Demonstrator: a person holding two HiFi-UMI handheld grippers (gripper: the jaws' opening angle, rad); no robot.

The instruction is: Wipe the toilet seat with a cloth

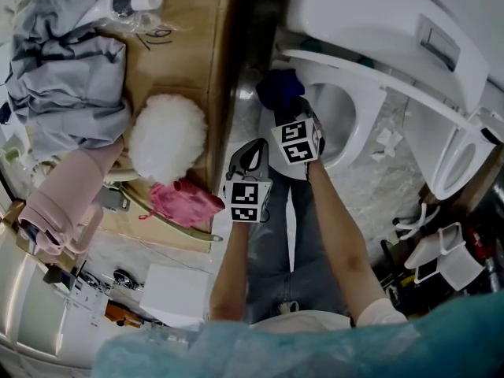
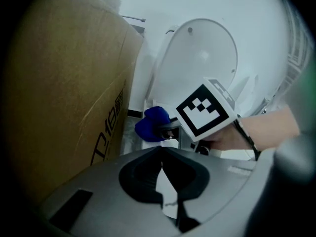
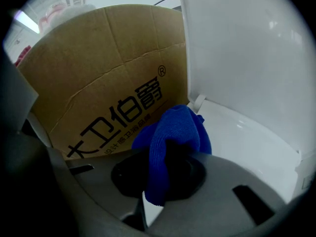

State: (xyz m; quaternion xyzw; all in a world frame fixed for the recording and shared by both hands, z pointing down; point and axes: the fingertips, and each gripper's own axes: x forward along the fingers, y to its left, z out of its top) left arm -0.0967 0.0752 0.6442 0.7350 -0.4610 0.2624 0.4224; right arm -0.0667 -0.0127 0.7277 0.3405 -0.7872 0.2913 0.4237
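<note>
Below you, in the head view, one cardboard box (image 1: 189, 46) stands just beside one toilet (image 1: 370, 14). On the box's top lie a white fluffy ball (image 1: 167, 138), a pink bundle (image 1: 185, 201), a heap of grey clothes (image 1: 63, 69) and a white bottle (image 1: 130, 2). Your right gripper (image 1: 288, 110) reaches to the toilet seat (image 1: 368, 109) with the one blue cloth (image 1: 277, 87). Your left gripper (image 1: 250, 156) hangs just beside it, nearer you.

Through the left gripper view, its jaws meet at the tips with nothing between them. Ahead, the other gripper carries the cloth in front of the raised lid (image 2: 202, 53).

Through the right gripper view, your jaws are clamped on the cloth, which bunches above them and hangs down between them. It sits at the seat's edge by the hinge, with the printed box just behind.
</note>
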